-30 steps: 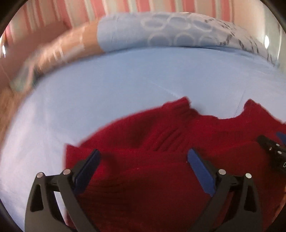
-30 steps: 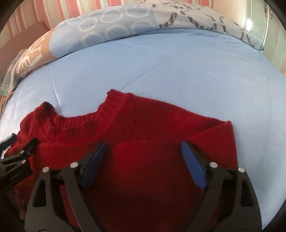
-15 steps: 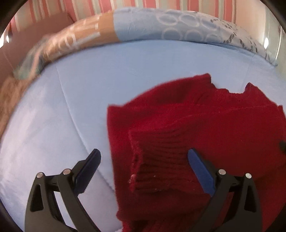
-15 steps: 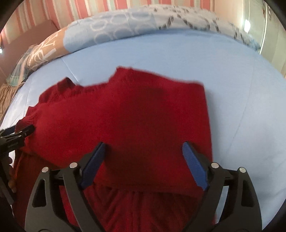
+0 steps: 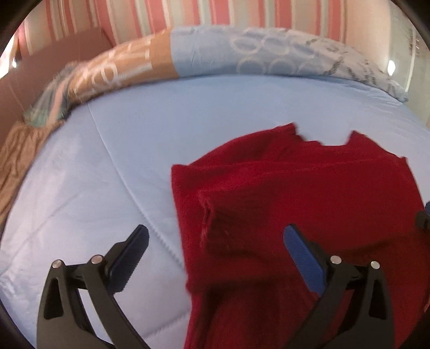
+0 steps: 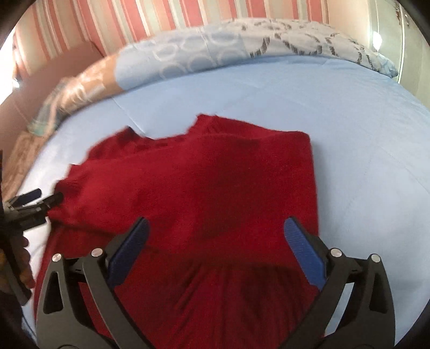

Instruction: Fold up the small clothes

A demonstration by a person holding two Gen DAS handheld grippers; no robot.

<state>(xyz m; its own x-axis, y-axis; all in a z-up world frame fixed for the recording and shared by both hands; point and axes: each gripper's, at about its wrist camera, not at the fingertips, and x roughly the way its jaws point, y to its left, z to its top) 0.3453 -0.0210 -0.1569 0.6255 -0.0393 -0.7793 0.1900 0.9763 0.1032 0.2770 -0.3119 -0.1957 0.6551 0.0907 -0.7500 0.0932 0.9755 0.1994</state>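
Observation:
A red knitted sweater (image 5: 309, 193) lies on the light blue bedspread (image 5: 134, 150), sleeves folded in over its body, neck toward the pillows. My left gripper (image 5: 215, 241) is open and empty above the sweater's left edge, with a folded sleeve cuff between its jaws. In the right wrist view the sweater (image 6: 215, 182) fills the middle. My right gripper (image 6: 215, 233) is open and empty above its lower body. The left gripper (image 6: 35, 201) shows at the sweater's left edge there.
Patterned pillows (image 5: 242, 53) lie along the far side of the bed, below a striped wall (image 5: 215, 13). A brown blanket (image 5: 16, 155) lies at the left edge. Bare bedspread (image 6: 362, 120) lies right of the sweater.
Both grippers have pulled back from the sweater toward me. More of the bedspread shows now. The left gripper has shifted left, off the sweater's middle to its left edge.

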